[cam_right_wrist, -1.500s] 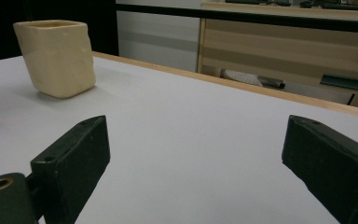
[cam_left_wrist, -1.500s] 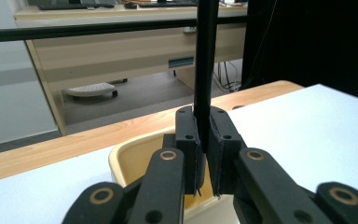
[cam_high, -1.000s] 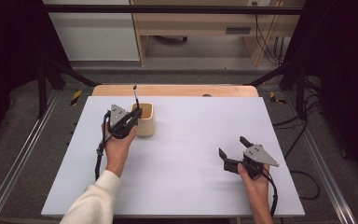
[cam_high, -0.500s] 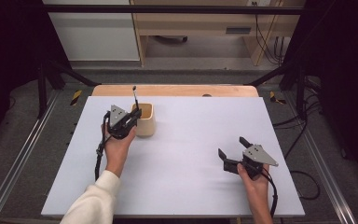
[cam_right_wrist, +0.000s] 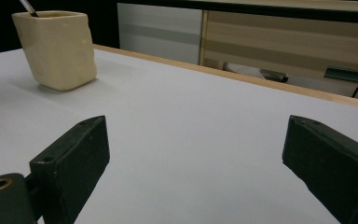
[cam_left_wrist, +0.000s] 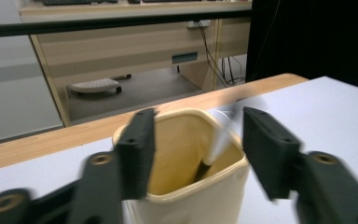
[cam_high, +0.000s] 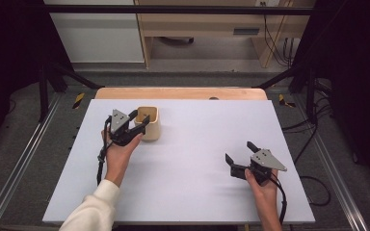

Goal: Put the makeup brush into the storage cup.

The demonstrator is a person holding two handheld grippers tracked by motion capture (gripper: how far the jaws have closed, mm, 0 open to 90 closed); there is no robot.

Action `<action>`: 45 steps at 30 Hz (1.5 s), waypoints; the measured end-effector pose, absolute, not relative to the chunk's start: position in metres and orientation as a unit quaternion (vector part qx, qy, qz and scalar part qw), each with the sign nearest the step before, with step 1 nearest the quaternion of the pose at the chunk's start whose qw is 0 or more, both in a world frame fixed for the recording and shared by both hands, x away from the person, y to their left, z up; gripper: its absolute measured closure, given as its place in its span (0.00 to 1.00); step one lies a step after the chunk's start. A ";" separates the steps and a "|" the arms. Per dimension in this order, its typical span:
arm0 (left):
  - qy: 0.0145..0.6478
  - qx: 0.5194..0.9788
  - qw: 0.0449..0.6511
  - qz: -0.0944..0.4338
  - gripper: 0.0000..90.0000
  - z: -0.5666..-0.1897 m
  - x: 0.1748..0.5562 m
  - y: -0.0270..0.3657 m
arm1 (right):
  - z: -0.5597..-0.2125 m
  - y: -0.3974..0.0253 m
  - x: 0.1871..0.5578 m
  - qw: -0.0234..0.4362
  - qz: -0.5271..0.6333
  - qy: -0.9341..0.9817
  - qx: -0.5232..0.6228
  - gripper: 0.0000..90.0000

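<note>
One pen [cam_left_wrist: 213,151] stands inside the cream cup [cam_high: 149,122] at the table's [cam_high: 188,159] far left; my left gripper [cam_high: 138,124] hangs spread above it. Next I'd draw back. My right gripper [cam_high: 239,154] rests spread apart.

A: Can you read any writing, label or number anywhere?

B: No. The cream cup [cam_left_wrist: 186,186] is plain, and the small dark plate on the wooden cabinet [cam_left_wrist: 184,58] beyond the tabletop's far edge is too blurred to read.
</note>
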State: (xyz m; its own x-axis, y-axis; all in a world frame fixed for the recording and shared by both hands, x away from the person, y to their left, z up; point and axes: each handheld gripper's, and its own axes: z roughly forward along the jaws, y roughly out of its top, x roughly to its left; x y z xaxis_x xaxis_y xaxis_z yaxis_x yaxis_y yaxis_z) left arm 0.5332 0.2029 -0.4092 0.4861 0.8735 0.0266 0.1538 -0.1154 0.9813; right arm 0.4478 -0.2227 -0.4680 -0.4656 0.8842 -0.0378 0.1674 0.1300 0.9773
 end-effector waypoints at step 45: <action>0.336 0.690 0.555 0.320 0.02 -0.401 0.505 0.214 | -0.469 -0.221 0.448 0.334 0.528 0.671 0.399 0.05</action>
State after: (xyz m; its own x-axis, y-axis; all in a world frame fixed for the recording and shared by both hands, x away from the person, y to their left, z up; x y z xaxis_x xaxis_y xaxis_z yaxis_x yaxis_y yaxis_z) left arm 0.5046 0.2135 -0.4012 0.5695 0.8190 0.0697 0.1079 -0.1585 0.9814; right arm 0.4479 -0.2206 -0.4693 -0.4588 0.8882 -0.0268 0.1820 0.1235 0.9755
